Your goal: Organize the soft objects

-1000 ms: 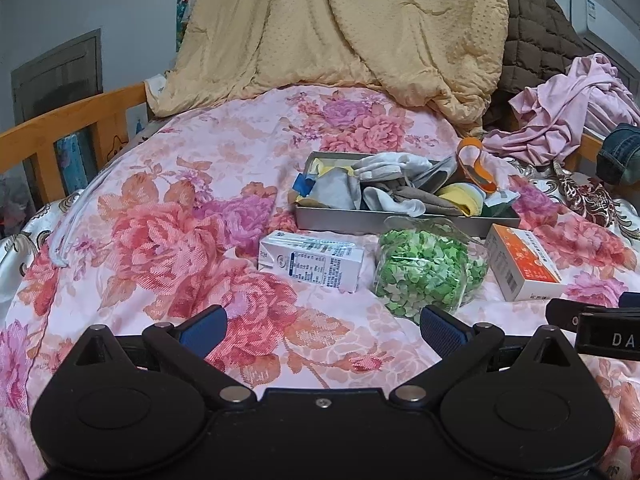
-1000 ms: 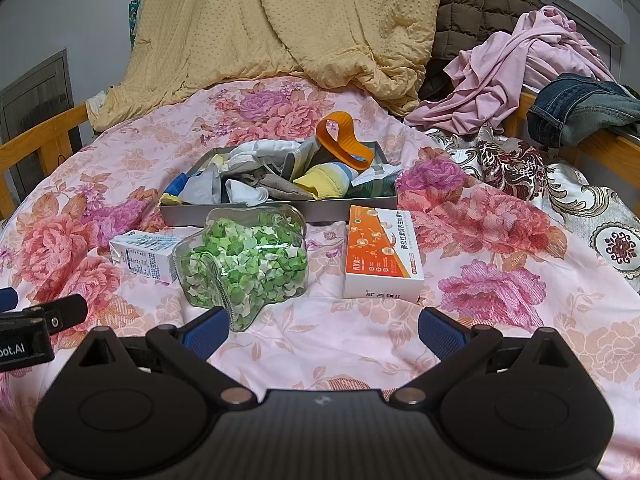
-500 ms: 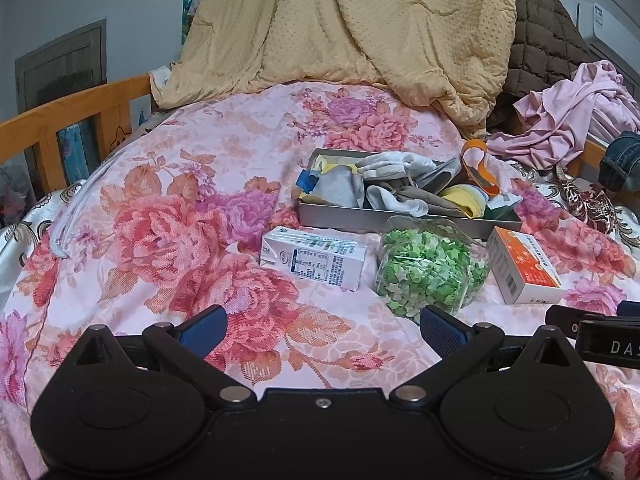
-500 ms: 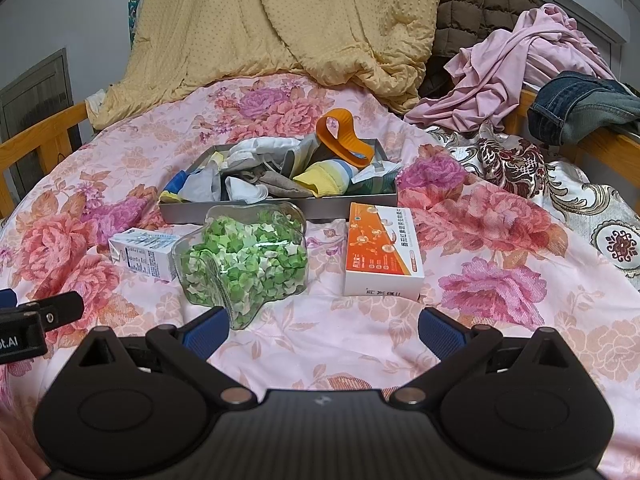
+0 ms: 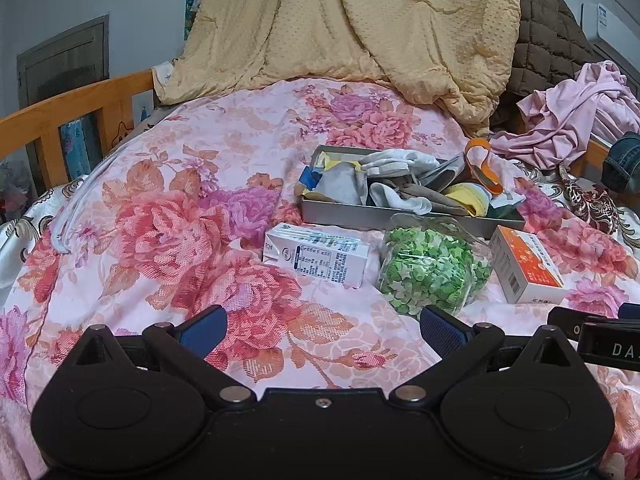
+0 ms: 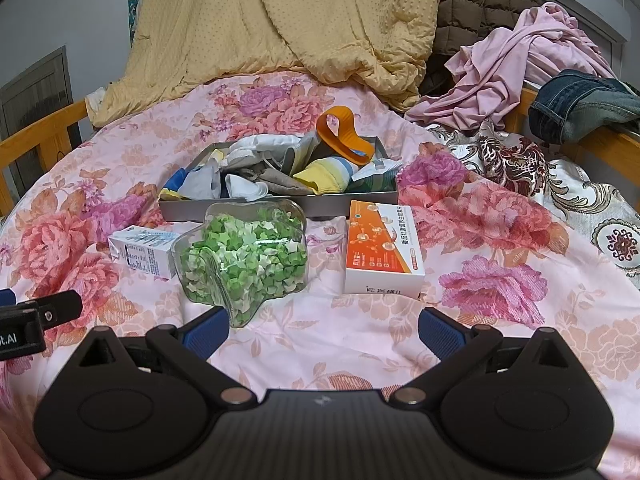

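A grey metal tray (image 5: 400, 216) (image 6: 192, 210) lies on the floral bedspread, piled with soft items: white gloves (image 5: 394, 160), grey and yellow socks (image 6: 324, 176) and an orange loop (image 6: 344, 136). In front of it lie a white milk carton (image 5: 316, 256) (image 6: 142, 250), a clear star-shaped jar of green paper stars (image 5: 432, 270) (image 6: 244, 260) and an orange-white box (image 5: 528, 270) (image 6: 380, 254). My left gripper (image 5: 320, 324) hovers open, short of the carton and jar. My right gripper (image 6: 322, 330) is open, short of the jar and box. Both hold nothing.
A yellow quilt (image 5: 360, 28) hangs at the bed's far end. Pink clothes (image 6: 516, 64) and jeans (image 6: 584, 104) are heaped at the right. A wooden bed rail (image 5: 60, 120) runs along the left. The other gripper's tip (image 5: 592, 336) shows at the right edge.
The left gripper has shifted a little, so the scene sits slightly further right and lower in its view. The right gripper has barely moved. Both stay open.
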Available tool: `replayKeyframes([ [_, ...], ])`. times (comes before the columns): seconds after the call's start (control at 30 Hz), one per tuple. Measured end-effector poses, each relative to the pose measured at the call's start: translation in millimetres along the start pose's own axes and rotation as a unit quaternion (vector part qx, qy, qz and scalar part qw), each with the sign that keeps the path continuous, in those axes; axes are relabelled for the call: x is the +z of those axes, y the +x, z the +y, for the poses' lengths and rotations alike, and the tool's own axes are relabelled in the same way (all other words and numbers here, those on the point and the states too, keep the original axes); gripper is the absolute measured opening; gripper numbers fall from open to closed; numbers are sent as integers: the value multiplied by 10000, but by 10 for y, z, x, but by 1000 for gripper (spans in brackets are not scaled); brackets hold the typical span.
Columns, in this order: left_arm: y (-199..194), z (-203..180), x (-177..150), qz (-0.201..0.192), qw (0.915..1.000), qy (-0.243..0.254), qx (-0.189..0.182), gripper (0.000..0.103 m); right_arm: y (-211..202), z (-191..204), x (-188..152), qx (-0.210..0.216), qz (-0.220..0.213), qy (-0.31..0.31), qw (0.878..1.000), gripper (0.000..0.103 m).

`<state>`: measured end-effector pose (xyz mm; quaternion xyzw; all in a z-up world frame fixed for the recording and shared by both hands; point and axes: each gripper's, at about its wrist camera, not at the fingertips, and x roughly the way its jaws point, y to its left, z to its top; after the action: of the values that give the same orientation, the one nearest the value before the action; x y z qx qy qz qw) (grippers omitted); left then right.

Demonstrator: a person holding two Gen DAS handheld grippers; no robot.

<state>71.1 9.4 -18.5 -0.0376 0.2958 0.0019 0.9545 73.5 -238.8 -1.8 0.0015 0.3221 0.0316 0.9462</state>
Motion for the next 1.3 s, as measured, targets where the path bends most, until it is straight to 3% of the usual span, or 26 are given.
replayKeyframes([
  [1.3,36,46,-5,90,9999,-30,85,102,-1,11,12,-7,17,-2,10000,103],
])
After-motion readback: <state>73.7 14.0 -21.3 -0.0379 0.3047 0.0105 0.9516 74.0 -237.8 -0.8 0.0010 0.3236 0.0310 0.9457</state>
